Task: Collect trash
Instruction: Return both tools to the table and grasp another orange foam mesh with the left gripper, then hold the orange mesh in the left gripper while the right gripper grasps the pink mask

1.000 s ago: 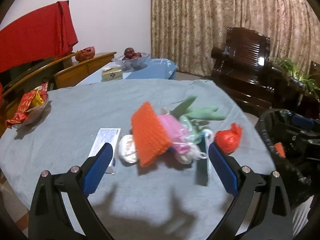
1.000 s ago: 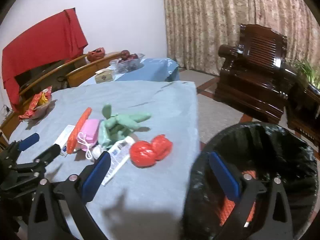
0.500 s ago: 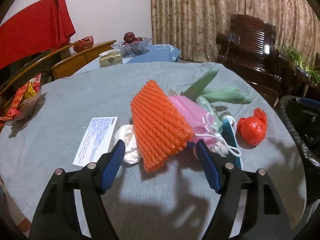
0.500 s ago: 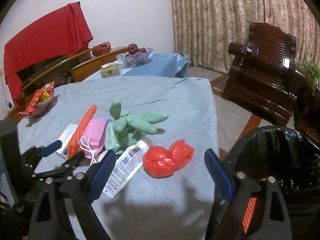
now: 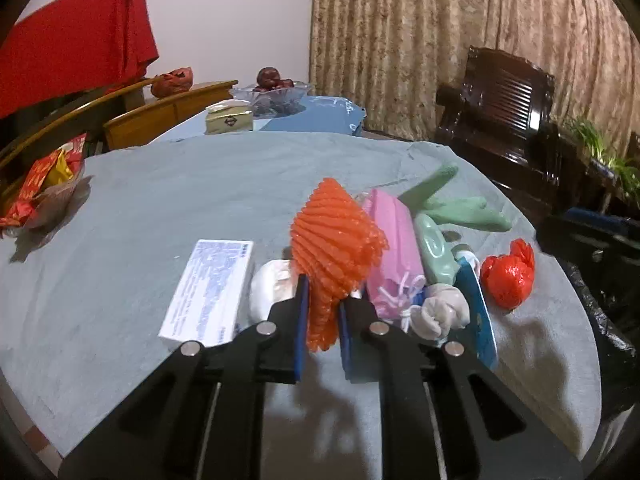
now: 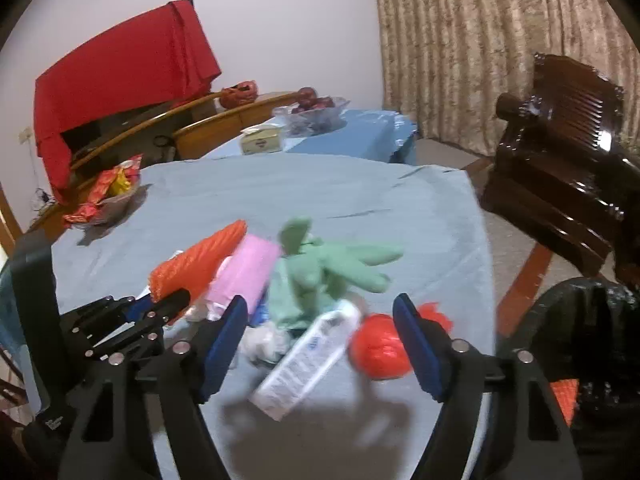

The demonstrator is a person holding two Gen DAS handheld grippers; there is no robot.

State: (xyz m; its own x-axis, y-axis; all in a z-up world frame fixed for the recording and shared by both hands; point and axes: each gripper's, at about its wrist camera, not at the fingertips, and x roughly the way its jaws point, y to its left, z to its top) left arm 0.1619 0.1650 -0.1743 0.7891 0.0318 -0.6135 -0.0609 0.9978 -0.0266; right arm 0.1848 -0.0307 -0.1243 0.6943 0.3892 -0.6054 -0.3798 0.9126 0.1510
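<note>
Here the left gripper [image 5: 322, 322] has just been closing, and its fingers now pinch the near end of the orange foam net [image 5: 334, 248], which lies on the table [image 5: 160, 200] at the left of the trash pile. Just beside the net sit a pink pouch [image 5: 394, 248] and a white box [image 5: 210, 286]. The right gripper [image 6: 320, 344] has been narrowing too, fingers apart, with a white tube [image 6: 308, 360] and a red bag [image 6: 378, 354] between them, untouched. The black bin [image 6: 592, 340] stands right of the table.
</note>
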